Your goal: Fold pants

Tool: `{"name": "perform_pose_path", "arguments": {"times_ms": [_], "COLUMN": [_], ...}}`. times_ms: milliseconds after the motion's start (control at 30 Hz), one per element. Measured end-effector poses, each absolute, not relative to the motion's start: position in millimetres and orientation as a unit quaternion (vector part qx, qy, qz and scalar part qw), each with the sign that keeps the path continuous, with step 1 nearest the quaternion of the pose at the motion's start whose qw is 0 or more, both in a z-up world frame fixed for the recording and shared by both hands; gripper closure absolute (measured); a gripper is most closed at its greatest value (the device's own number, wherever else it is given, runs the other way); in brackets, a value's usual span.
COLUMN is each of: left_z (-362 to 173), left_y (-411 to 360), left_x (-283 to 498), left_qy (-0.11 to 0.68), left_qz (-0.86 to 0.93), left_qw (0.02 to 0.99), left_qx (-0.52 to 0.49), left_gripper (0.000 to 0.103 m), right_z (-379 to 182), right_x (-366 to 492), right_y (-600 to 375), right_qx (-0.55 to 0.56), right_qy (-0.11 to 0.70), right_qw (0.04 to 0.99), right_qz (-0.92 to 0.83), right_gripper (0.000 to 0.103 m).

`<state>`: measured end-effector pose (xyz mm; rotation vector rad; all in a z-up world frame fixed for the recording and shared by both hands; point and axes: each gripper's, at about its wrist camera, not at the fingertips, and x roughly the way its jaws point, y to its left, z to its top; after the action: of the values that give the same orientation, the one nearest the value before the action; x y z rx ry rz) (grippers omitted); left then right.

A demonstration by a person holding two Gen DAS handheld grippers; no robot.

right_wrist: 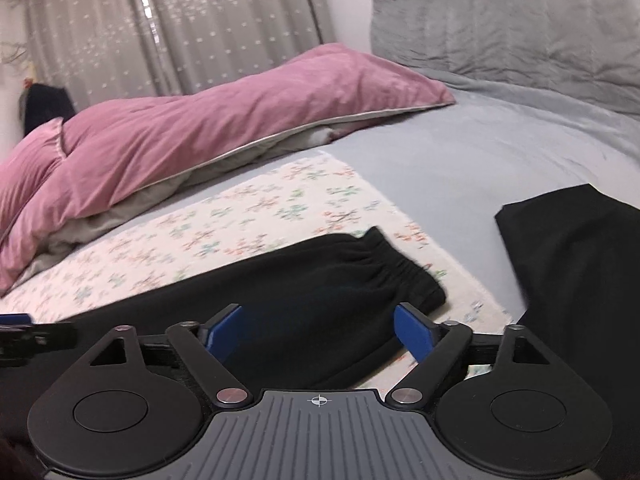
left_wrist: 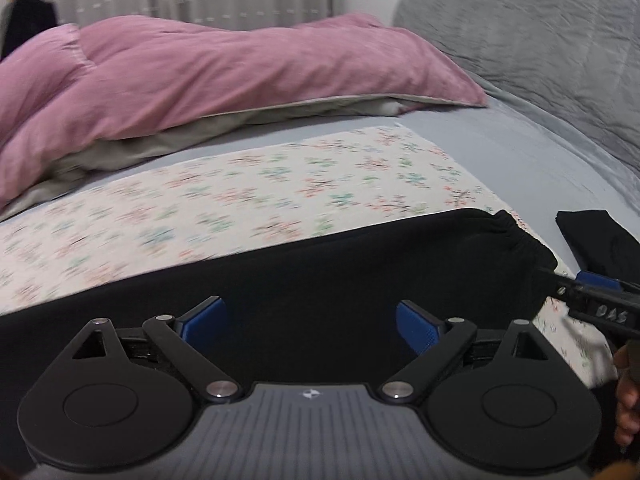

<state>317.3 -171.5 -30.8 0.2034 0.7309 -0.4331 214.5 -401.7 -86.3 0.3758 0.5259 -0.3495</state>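
The black pants (right_wrist: pixel 320 300) lie flat on a flowered cloth (right_wrist: pixel 248 220) on the bed (right_wrist: pixel 460 152), with the gathered elastic waistband toward the right side. The left gripper (left_wrist: pixel 310 326) hangs over the pants with its jaws wide, holding nothing. The right gripper (right_wrist: pixel 318 334) is over the waistband end, its jaws also wide and empty. To the right lies another black garment (right_wrist: pixel 580 260) on the grey sheet. Further back there is a pink duvet (right_wrist: pixel 220 120), then a grey pillow (right_wrist: pixel 500 20) and the curtains (right_wrist: pixel 180 20).
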Motion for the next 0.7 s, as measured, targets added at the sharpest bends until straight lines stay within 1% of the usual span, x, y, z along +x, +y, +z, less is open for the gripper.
{"name": "perform_pose_path", "arguments": {"times_ms": [133,233,367,533,700], "left_z": [-10.6,-0.8,7.8,7.2,-5.7], "left_y": [-124.7,-95.1,-54.7,-13.7,27.4], "left_x": [283.3,263.2,239.9,226.2,227.8], "left_qy": [0.350,0.350,0.345,0.333,0.341], "left_qz": [-0.182,-0.164,-0.136,-0.093,-0.063], "left_qw": [0.915,0.920,0.928,0.938,0.938], "left_qx": [0.080,0.066,0.046,0.024,-0.008], "left_gripper": [0.000,0.000,0.000,0.000,0.000], "right_z": [-77.3,-64.8,-47.4,-30.6,-21.8], "right_x": [208.0,201.2,188.9,180.1,183.6], "right_y": [-365.6,-338.0,-300.6,-261.0,-227.4], "right_qx": [0.145,0.142,0.127,0.089,0.053], "right_qy": [0.267,0.269,0.266,0.273,0.276], "right_qw": [0.940,0.943,0.950,0.955,0.958], "right_qz": [-0.156,-0.132,-0.103,-0.075,-0.060], "right_gripper": [0.016,0.016,0.010,0.006,0.005]}}
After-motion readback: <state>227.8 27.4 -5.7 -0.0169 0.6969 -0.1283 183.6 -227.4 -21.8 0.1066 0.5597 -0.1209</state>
